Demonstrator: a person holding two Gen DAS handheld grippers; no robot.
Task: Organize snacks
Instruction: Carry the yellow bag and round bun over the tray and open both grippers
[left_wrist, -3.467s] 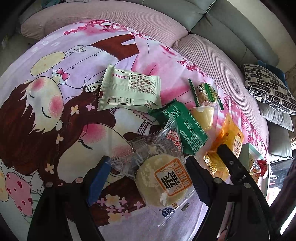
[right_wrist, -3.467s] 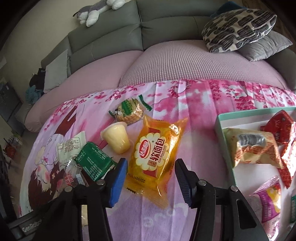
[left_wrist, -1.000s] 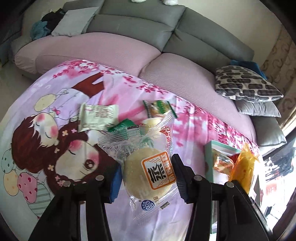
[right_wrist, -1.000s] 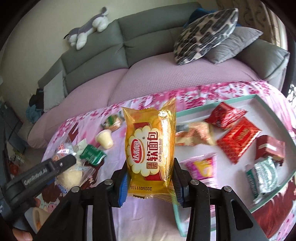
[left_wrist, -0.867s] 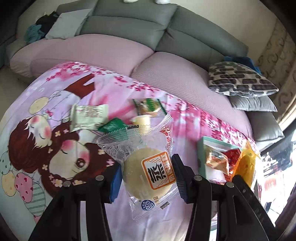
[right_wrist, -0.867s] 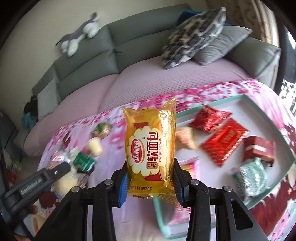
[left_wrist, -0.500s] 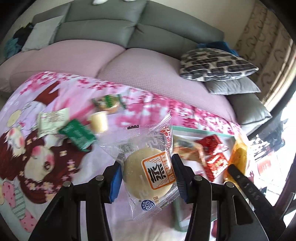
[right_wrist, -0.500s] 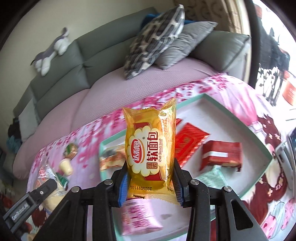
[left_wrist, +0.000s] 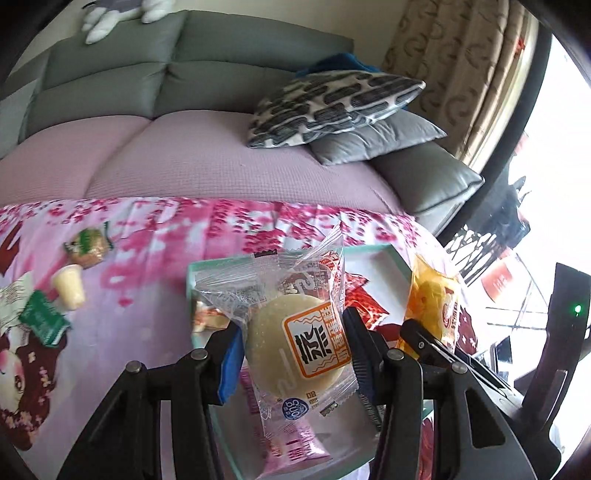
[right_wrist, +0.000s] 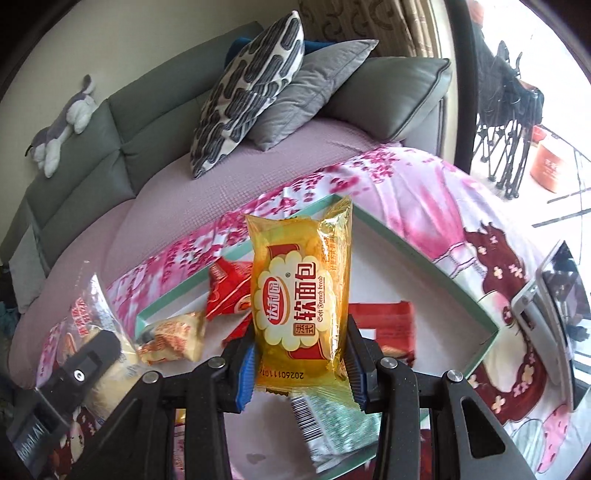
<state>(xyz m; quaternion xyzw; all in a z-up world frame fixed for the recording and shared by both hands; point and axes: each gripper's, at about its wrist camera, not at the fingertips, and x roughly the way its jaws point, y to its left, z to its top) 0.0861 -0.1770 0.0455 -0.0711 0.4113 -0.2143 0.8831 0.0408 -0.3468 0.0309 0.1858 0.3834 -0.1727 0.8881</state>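
Left wrist view: the left gripper is clenched on a clear-wrapped round pastry, held above the near left part of the teal-rimmed tray. Right wrist view: the right gripper is clamped on a yellow soft-bread packet, upright over the tray, where red packets lie. A jelly cup and green wrapper lie on the pink cartoon cloth, left of the tray.

We see a golden-yellow bread packet with a red band and white flower emblem, a clear wrapper around a pale bun bearing an orange-framed label, a mint-green-rimmed white tray, red packets, a pink blossom-printed bedsheet, and a black-and-white patterned pillow.
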